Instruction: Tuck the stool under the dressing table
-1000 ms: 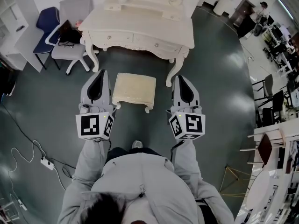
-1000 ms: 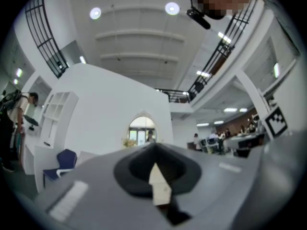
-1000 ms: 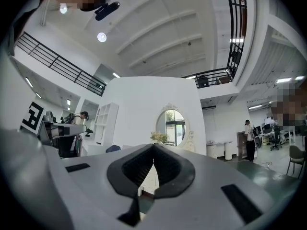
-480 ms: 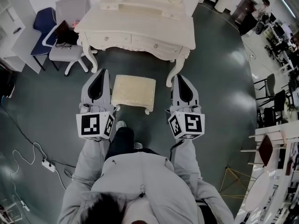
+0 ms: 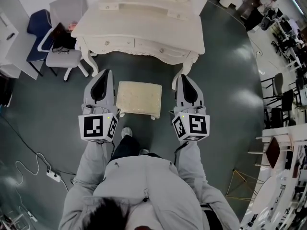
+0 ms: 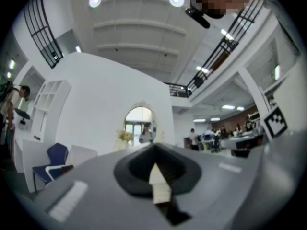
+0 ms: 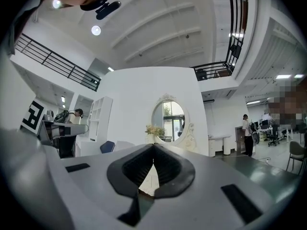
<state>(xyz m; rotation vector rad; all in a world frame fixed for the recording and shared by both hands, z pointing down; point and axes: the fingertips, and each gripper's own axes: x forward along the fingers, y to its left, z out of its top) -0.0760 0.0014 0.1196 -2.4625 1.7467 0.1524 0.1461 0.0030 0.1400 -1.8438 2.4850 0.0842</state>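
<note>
Here, the left claw (image 5: 107,73) and the right claw (image 5: 183,76) point forward side by side, each clenched tight with nothing between its jaws. The cream stool (image 5: 139,97) stands on the floor (image 5: 225,85) between the two claws, just beside the inner flank of each; whether either touches it cannot be told. Ahead of both claw tips stands the cream dressing table (image 5: 144,25). Its curved front legs are just beyond the stool's far edge, so the stool is not yet under it. The floor is dark grey-green and glossy, with pale reflections. Left of the left claw, well apart, stand a grey chair (image 5: 64,56) and a blue chair (image 5: 34,32). Behind that claw lies a white power strip (image 5: 53,175) on its cable. Straight ahead of the right claw, an oval mirror (image 7: 168,121) rises against a white wall (image 7: 129,95).
</note>
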